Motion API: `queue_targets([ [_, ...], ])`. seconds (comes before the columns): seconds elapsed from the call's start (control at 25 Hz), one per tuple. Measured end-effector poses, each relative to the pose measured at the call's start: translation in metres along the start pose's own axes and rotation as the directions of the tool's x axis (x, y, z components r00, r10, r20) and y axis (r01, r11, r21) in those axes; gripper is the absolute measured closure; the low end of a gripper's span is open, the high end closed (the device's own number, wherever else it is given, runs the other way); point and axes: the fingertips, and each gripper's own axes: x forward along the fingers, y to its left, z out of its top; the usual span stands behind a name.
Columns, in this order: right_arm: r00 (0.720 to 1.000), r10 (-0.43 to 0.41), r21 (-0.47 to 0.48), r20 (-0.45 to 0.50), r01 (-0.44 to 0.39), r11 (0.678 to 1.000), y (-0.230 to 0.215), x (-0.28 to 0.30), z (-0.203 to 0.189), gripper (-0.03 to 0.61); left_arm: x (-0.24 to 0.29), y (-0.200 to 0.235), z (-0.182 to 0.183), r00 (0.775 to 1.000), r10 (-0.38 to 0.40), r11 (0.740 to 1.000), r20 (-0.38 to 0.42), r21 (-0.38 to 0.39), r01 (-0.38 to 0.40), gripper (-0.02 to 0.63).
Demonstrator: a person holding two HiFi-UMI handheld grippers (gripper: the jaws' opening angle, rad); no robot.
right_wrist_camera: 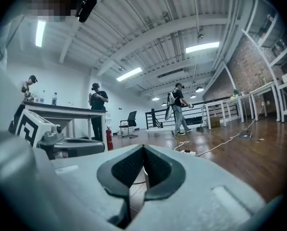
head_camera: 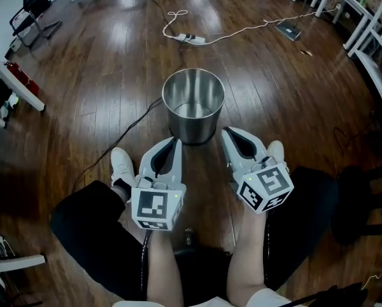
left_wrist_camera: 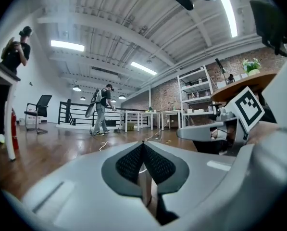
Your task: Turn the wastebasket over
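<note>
Steel wastebasket point(head_camera: 192, 105), upright, mouth up, on dark plank floor point(head_camera: 101, 88) just ahead of and between the left gripper point(head_camera: 174, 141) and right gripper point(head_camera: 226, 132), both pinched together and empty; white power strip point(head_camera: 194, 39) lies beyond.

A shiny metal wastebasket point(head_camera: 194, 128) is seen standing upright on the dark wooden floor point(head_camera: 95, 88), well away from the floor's edges. Its round mouth is turned upward, and the bare inside is shown empty. The wall is tapered slightly toward the base.
</note>
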Motion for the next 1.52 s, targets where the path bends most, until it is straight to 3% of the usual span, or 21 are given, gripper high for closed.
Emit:
queue_targets([
  [0.24, 0.997, 0.073, -0.107, -0.024, -0.075, 0.991, 0.081, -0.046, 0.005, 0.586, -0.081, -0.009, 0.007, 0.998, 0.054, 0.998, 0.04, -0.028, -0.053, 0.598],
  [0.32, 0.998, 0.063, -0.108, -0.008, -0.064, 0.992, 0.101, -0.072, 0.006, 0.586, -0.108, -0.024, 0.006, 0.997, 0.062, 0.998, 0.05, 0.002, -0.062, 0.598],
  [0.48, 1.0, -0.002, -0.105, -0.01, 0.001, 0.994, 0.126, -0.126, -0.007, 0.586, -0.156, -0.057, 0.007, 0.993, 0.083, 0.996, 0.083, -0.028, -0.081, 0.598],
  [0.68, 0.996, -0.079, -0.113, -0.046, 0.074, 0.991, 0.119, -0.17, -0.004, 0.586, -0.176, -0.088, 0.02, 0.993, 0.099, 0.995, 0.067, -0.007, -0.099, 0.598],
  [0.88, 0.998, -0.035, -0.154, -0.046, 0.027, 0.988, 0.135, -0.213, -0.001, 0.586, -0.2, -0.121, 0.02, 0.996, 0.062, 0.998, 0.061, 0.027, -0.064, 0.598],
  [1.16, 0.999, -0.043, -0.118, -0.022, 0.04, 0.992, 0.133, -0.244, -0.004, 0.586, -0.211, -0.149, 0.018, 0.997, 0.025, 0.999, 0.067, 0.022, -0.026, 0.598],
  [1.52, 0.999, -0.035, -0.126, 0.007, 0.035, 0.991, 0.14, -0.255, 0.007, 0.586, -0.221, -0.155, 0.027, 0.996, 0.026, 0.999, 0.083, 0.027, -0.029, 0.598],
])
